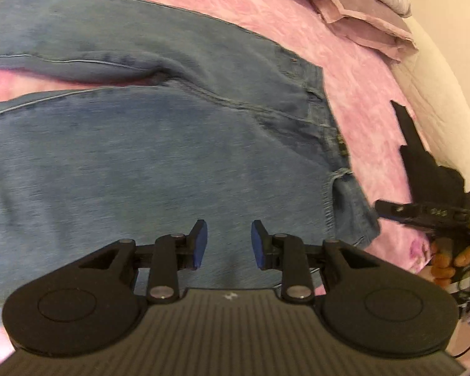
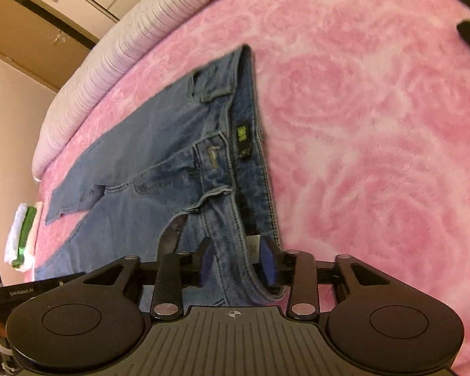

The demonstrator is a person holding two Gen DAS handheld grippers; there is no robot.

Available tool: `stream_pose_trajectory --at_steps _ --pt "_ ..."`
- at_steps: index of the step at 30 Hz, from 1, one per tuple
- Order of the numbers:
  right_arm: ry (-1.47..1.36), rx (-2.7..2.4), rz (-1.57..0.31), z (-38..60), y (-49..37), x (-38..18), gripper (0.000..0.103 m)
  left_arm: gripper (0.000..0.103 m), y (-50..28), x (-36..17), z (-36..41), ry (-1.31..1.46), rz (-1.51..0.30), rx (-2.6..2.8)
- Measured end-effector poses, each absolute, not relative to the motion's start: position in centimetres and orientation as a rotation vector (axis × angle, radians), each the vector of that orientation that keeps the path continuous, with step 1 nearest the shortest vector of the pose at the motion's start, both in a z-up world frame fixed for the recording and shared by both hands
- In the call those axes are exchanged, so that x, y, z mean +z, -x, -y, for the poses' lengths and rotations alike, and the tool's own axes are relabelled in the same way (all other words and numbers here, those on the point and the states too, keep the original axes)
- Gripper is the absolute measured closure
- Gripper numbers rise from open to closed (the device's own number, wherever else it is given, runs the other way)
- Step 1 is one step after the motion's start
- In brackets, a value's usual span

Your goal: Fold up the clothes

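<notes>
My left tool (image 1: 229,244) hovers open above the blue denim jeans (image 1: 159,156) on the pink rose-patterned bed blanket (image 2: 376,125); my right tool (image 2: 238,264) straddles their waistband, apparently unclamped.

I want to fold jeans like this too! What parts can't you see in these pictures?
- Jeans leg ends: cut off by the left edge, left wrist view.
- Green label writing: too small and blurred, right wrist view.
- Waistband near end: hidden behind the right gripper, so any pinch is unclear.
- Left gripper: hides denim beneath it.
</notes>
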State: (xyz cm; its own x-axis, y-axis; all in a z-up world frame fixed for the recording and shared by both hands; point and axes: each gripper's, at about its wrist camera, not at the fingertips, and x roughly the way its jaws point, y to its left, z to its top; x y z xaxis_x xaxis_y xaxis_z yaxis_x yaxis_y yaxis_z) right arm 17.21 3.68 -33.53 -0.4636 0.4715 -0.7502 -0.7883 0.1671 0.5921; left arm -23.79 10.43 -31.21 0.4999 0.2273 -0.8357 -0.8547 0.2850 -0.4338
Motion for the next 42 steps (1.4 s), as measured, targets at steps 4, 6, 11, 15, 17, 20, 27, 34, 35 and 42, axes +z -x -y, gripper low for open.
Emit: stream_pose_trajectory --at_steps 4,6,11,15,17,20,27,34,35,42 --pt "0.284 1.668 -1.495 -4.8 -16.9 -35.1 0.087 0.076 21.5 -31.7 -10.1 1.043 -0.732 0.854" --pt "0.293 1.7 -1.459 -4.7 -17.2 -34.8 0.101 0.076 20.7 -32.0 -9.4 1.057 -0.71 0.883" --pt "0.404 1.693 -1.342 -4.3 -18.4 -35.2 0.102 0.076 18.8 -32.7 -7.4 1.088 -0.692 0.956" --pt "0.562 1.691 -1.197 -4.5 -16.4 -34.2 0.101 0.076 17.6 -32.7 -6.1 1.093 -0.697 0.989" --pt "0.614 1.675 -1.156 -4.5 -15.6 -33.3 0.095 0.076 17.4 -32.5 -5.8 1.089 -0.702 1.01" --pt "0.6 1.645 -1.188 -4.1 -15.4 -33.0 0.07 0.076 17.6 -32.2 -5.8 1.09 -0.693 1.031" --pt "0.738 1.523 -1.061 -3.9 -13.5 -32.0 0.067 0.076 17.0 -32.6 -7.0 1.06 -0.68 0.984" --pt "0.786 1.48 -1.025 -2.9 -10.2 -33.5 0.067 0.075 13.6 -35.8 -8.6 0.927 -0.75 0.899" --pt "0.773 1.447 -1.027 -2.6 -10.1 -33.3 0.067 0.075 13.2 -35.6 -8.6 0.891 -0.775 0.884" --pt "0.697 1.274 -1.137 0.6 -8.6 -27.7 0.067 0.077 19.0 -31.3 -7.2 0.981 -0.777 0.77"
